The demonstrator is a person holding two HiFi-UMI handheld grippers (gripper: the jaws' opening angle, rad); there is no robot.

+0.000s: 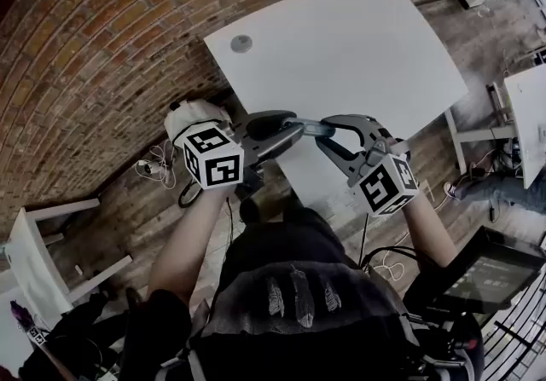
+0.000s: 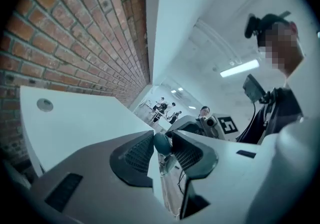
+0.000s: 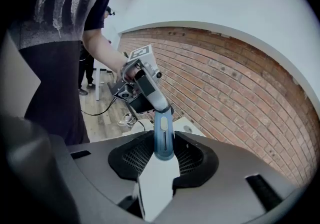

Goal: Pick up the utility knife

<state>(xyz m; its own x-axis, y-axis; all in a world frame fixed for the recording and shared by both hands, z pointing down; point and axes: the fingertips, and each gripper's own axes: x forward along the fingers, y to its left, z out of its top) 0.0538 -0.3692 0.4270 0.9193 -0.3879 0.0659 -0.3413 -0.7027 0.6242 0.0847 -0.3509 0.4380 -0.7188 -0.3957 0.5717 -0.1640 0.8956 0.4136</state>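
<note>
Brick wall [image 1: 102, 55]; table [image 1: 358, 38] beneath utility knife [image 1: 311, 126]

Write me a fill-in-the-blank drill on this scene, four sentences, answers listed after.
1. The right claw is shut on a ___ utility knife.
2. The left claw has the other end of that ___ between its jaws.
3. The table is ___ in colour.
4. The wall beside it is built of ___.
Missing words: blue, knife, white, brick.

The left gripper [image 2: 163, 139] grips the blue end of the knife [image 2: 161, 145]; straight ahead sits the right gripper [image 2: 192, 124], and a table [image 2: 75, 123] lies left of the jaws.
</note>
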